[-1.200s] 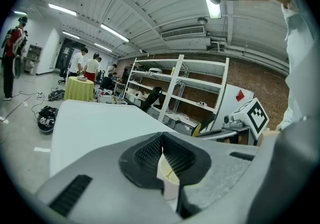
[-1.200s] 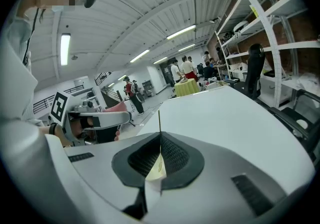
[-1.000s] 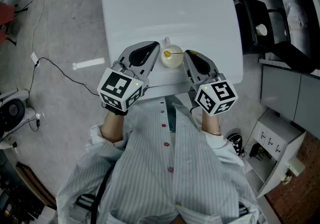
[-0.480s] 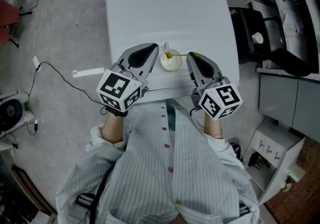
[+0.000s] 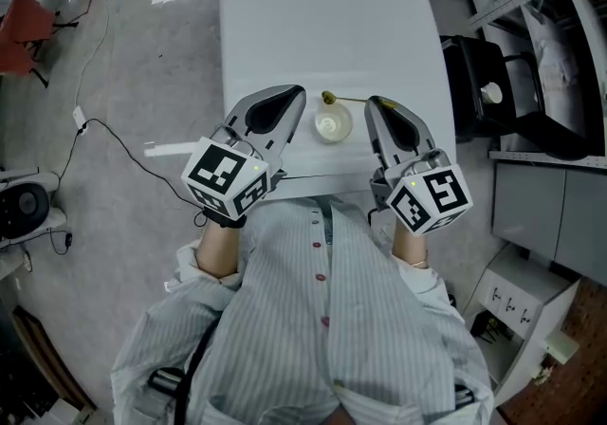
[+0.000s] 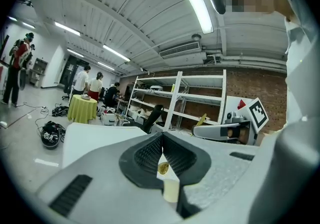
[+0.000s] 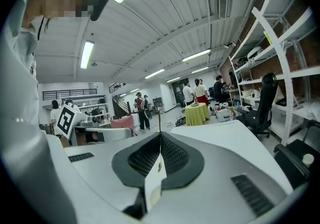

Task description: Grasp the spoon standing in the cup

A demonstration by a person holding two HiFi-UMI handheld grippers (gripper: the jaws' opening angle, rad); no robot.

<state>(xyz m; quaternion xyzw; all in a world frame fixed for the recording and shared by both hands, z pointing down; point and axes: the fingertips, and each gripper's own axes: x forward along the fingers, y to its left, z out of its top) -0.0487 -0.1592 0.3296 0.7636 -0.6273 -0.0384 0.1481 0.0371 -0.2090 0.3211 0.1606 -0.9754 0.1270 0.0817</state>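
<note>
Right gripper (image 5: pixel 372 102): my jaws clamped on spoon (image 5: pixel 334 99) handle, outside cup (image 5: pixel 332 125), white surface (image 5: pixel 322 15). Left gripper (image 5: pixel 302 91): my jaws together, empty.

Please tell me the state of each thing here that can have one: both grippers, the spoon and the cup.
left gripper: jaws shut, nothing between them.
right gripper: jaws shut on the spoon's handle.
spoon: held about level, its bowl outside the cup.
cup: upright on the table, near its edge, no spoon in it.
</note>
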